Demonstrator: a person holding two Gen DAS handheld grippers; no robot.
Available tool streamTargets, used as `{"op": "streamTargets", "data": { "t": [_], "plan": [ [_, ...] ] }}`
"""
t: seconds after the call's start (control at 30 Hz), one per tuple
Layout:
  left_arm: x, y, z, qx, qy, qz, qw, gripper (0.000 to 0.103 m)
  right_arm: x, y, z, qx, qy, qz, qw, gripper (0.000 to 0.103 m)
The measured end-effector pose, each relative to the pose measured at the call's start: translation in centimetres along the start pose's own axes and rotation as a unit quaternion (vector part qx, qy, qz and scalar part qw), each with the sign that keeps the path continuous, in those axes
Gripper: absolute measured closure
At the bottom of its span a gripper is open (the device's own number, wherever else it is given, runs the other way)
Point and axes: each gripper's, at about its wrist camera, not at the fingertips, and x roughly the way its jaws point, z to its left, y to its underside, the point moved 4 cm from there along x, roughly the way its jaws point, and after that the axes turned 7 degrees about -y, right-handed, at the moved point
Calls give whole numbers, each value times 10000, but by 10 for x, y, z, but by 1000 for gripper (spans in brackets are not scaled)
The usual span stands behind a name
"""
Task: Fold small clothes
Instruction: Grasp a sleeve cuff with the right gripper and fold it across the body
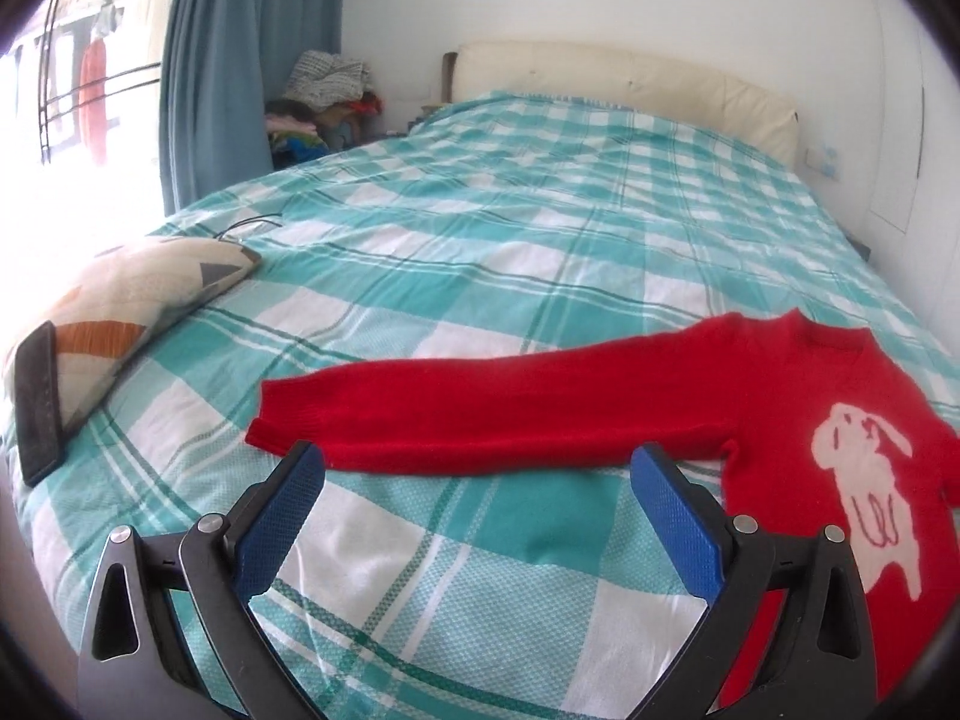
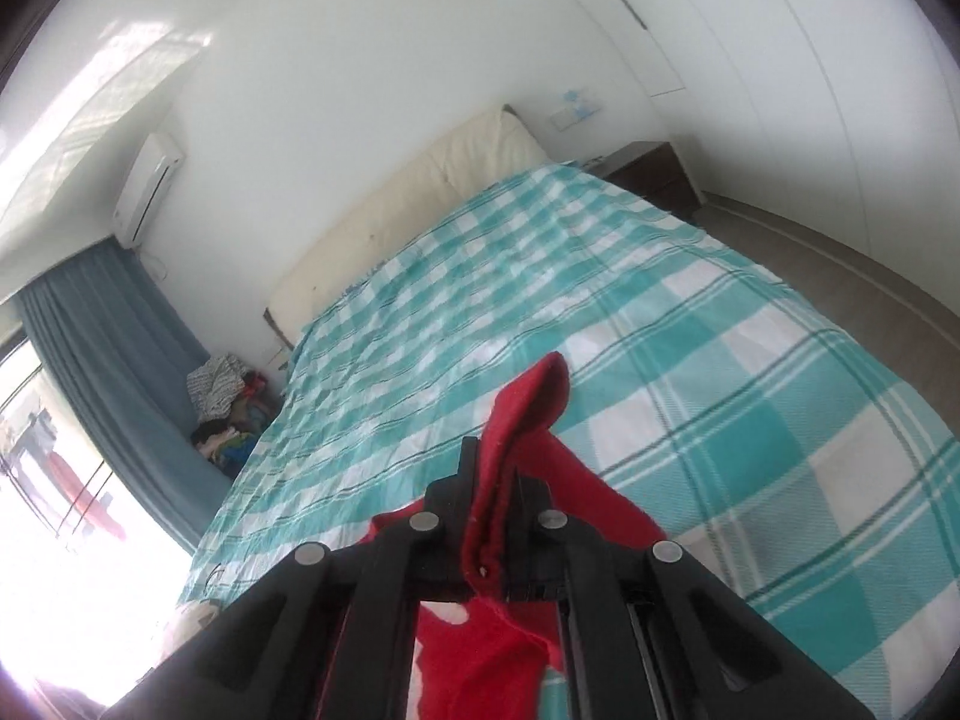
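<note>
Holding your left gripper (image 1: 477,468) wide apart, you have its blue pads (image 1: 282,516) hovering over the bedspread (image 1: 480,210), gripping nothing, with their tips just short of the near edge of the sweater (image 1: 540,414). That red sweater lies on the teal-and-white checked cover, one sleeve (image 1: 456,414) stretched flat toward the left, the cuff lying just beyond your left pad, and the body with its white rabbit motif (image 1: 864,480) spread to the right. Your right gripper (image 2: 498,480) is clamped tight on a fold of the same red knit (image 2: 516,420), which sticks up between the black fingers and curls over at its top, while more red fabric hangs below the tool. Left of the sleeve, a patterned cushion (image 1: 132,300) sits near the bed's edge with a dark flat object (image 1: 39,402) leaning on it. Farther off, a cream headboard (image 1: 630,84) backs the bed, a blue curtain (image 1: 240,60) hangs by the window, and a pile of clothes (image 1: 324,102) sits in the corner.
</note>
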Motion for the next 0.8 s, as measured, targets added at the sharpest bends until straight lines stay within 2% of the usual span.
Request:
{"op": "streamTargets", "data": {
  "t": [0.1,0.23,0.27,0.3,0.37,0.5,0.57,0.63,0.73,0.8],
  "plan": [
    [10,1,9,-229,5,209,9995,1,58,24,67,-512,-425,559,9962,100],
    [19,5,11,-259,-47,358,9990,1,133,75,123,-921,-697,1245,9855,98],
    [19,6,10,-224,-73,351,9991,1,150,91,129,-883,-780,1483,9819,91],
    [20,6,10,-187,-95,351,9992,1,166,108,132,-768,-894,1759,9773,68],
    [20,7,9,-131,-92,364,9992,1,185,137,132,-440,-1211,2086,9695,36],
    [18,8,12,-171,-103,349,9992,1,182,161,129,-363,-1382,2219,9645,36],
    [19,9,12,-228,-47,400,9989,1,168,162,115,-474,-1229,2163,9674,36],
    [19,10,8,-240,43,463,9986,1,147,160,93,-716,-894,2059,9719,36],
    [21,15,-4,-64,136,560,9983,1,110,161,54,-1284,-98,1850,9743,31],
    [22,21,-15,131,178,651,9976,1,86,169,19,-1730,561,1760,9674,30]
  ]
}}
